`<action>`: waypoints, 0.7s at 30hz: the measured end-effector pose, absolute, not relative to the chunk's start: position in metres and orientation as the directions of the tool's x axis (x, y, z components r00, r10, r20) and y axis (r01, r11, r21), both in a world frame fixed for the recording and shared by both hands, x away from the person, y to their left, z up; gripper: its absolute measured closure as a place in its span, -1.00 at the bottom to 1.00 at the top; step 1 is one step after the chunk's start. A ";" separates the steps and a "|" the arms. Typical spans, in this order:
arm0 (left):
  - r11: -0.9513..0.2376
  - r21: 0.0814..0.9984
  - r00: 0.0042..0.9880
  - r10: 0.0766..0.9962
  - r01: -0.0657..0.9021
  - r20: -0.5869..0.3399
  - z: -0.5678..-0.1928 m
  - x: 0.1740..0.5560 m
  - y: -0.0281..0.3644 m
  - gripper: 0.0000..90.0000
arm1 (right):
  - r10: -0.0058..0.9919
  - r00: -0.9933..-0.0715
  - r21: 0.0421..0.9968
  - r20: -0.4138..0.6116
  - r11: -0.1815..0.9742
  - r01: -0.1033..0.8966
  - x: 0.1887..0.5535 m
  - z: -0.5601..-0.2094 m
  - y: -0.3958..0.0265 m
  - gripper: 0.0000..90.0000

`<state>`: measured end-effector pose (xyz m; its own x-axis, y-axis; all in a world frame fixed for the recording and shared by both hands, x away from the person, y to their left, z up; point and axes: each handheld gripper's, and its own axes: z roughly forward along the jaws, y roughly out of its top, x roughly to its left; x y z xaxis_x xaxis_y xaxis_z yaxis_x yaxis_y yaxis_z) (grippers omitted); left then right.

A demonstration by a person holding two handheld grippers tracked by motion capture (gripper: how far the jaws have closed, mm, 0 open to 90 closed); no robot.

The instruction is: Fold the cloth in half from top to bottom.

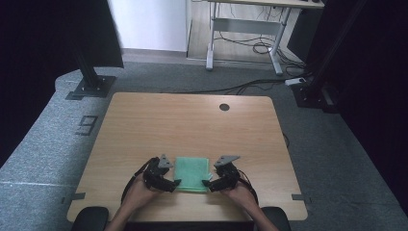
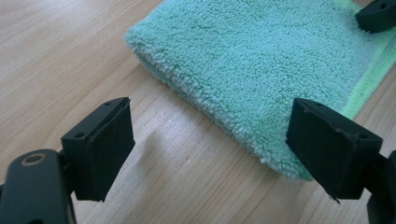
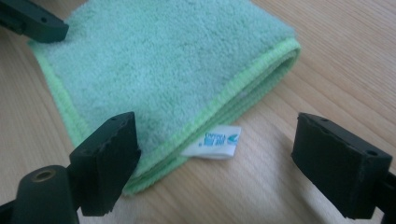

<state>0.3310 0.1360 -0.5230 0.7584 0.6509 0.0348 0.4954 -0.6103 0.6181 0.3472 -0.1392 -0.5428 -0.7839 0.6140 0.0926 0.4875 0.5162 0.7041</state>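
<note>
Low in the frame, two hands come in from the bottom edge, angled inward. The left tongs (image 1: 176,183) and right tongs (image 1: 206,183) sit spread, pinching nothing, flanking a folded green towel (image 1: 192,173) lying flat on the wooden bench (image 1: 192,120).

Green towel (image 1: 192,173): fluffy mint-green terry, folded into a flat, thick, roughly square pad of several layers. Brighter green stitched hem along its edges (image 3: 243,86); small white label with blue print poking out at the right side (image 3: 215,142). Lying flat on wooden table (image 1: 192,120), near edge, about centre.
</note>
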 end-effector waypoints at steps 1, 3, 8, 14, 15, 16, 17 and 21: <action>-0.615 0.615 0.758 0.651 0.493 0.043 -0.524 0.331 0.135 -0.68 | 0.617 -0.782 0.702 0.087 0.519 0.488 0.346 -0.543 -0.140 -0.68; -0.624 0.605 0.754 0.654 0.494 0.059 -0.527 0.330 0.135 -0.68 | 0.619 -0.781 0.701 0.082 0.521 0.486 0.346 -0.545 -0.140 -0.68; -0.606 0.619 0.749 0.661 0.500 0.042 -0.534 0.331 0.137 -0.67 | 0.618 -0.783 0.706 0.071 0.523 0.477 0.347 -0.548 -0.140 -0.70; -0.589 0.637 0.747 0.664 0.496 0.032 -0.538 0.331 0.139 -0.67 | 0.624 -0.777 0.713 0.082 0.508 0.483 0.345 -0.548 -0.141 -0.68; -0.587 0.639 0.747 0.664 0.496 0.030 -0.538 0.331 0.140 -0.67 | 0.624 -0.777 0.713 0.083 0.508 0.483 0.344 -0.548 -0.141 -0.67; -0.586 0.642 0.747 0.664 0.495 0.029 -0.538 0.330 0.140 -0.67 | 0.624 -0.777 0.715 0.083 0.506 0.482 0.344 -0.547 -0.141 -0.66; -0.585 0.644 0.748 0.663 0.493 0.031 -0.538 0.330 0.140 -0.66 | 0.623 -0.778 0.717 0.081 0.506 0.479 0.343 -0.547 -0.142 -0.65; -0.582 0.652 0.749 0.662 0.486 0.033 -0.533 0.327 0.141 -0.64 | 0.624 -0.778 0.731 0.077 0.495 0.469 0.341 -0.541 -0.143 -0.62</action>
